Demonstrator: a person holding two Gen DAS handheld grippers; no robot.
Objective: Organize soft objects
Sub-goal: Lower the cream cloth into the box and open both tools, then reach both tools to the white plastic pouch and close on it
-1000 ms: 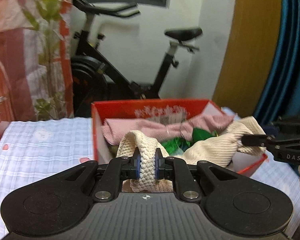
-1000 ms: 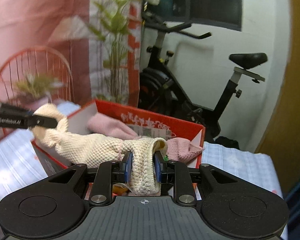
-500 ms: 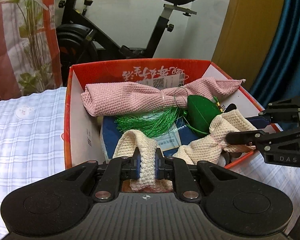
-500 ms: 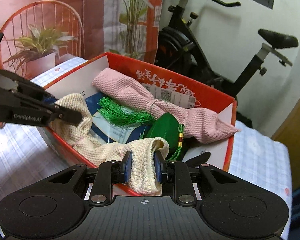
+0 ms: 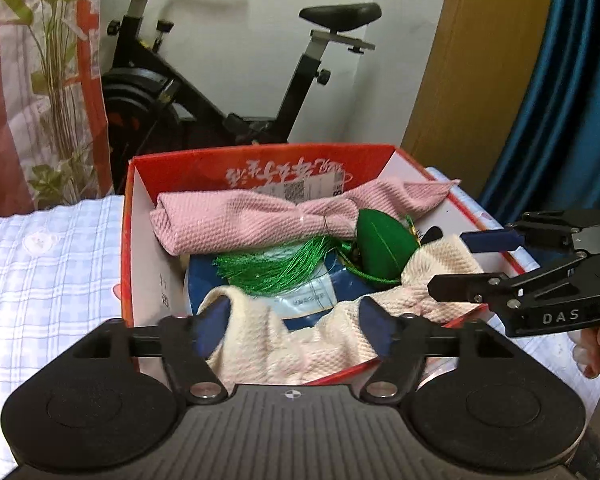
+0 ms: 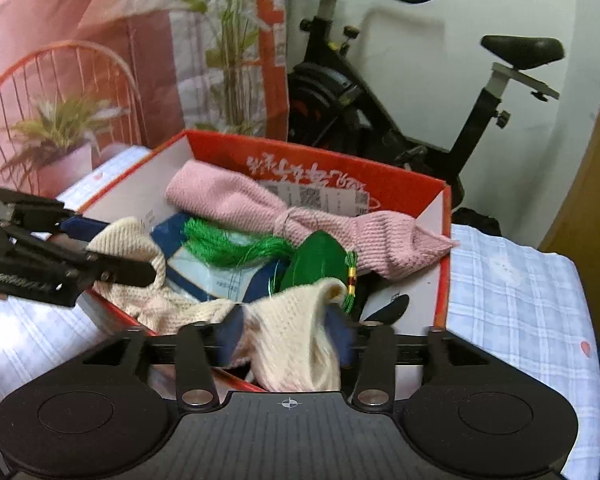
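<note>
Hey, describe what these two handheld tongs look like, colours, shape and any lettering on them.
Both are matte black. Each body has a ribbed top with a small crosshair mark, two round domed lobes and silver pivot screws. The fingers carry dark blue pads. The left tongs show pale, blurred lettering on the side in the right wrist view; the right tongs read "DAS" in the left wrist view. No cables visible.

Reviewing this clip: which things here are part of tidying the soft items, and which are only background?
Part of the job:
cream knit cloth
pink knit cloth
red box
left claw, open
right claw, open

Just lying about:
exercise bike
potted plant
blue curtain
checked cover
</note>
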